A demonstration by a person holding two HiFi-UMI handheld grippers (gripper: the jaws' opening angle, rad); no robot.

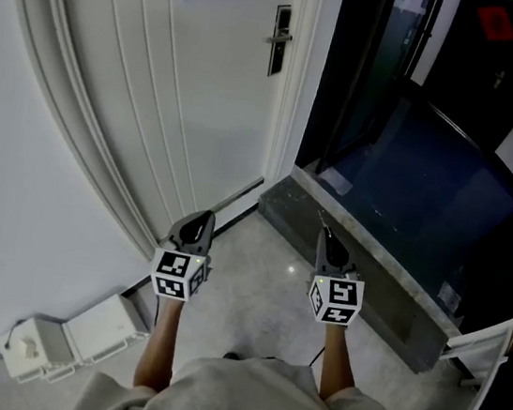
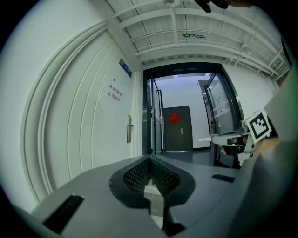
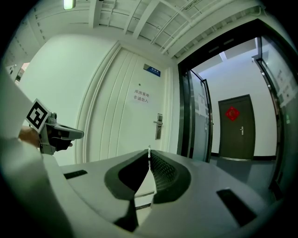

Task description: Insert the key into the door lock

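While the right gripper (image 3: 149, 157) was clenched on the key (image 3: 149, 149), facing the door lock (image 3: 159, 125), the left gripper (image 2: 150, 160) sat closed, empty.

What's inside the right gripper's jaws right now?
A thin metal key. Only its tip sticks out past the tips of the right gripper, whose jaws are shut on it. The rest of the key is covered between the jaws.

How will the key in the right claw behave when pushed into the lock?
The thin silver metal key is probably stiff and light. Only its tip shows beyond the shut right claw, so it might pivot or slip if pushed crooked.
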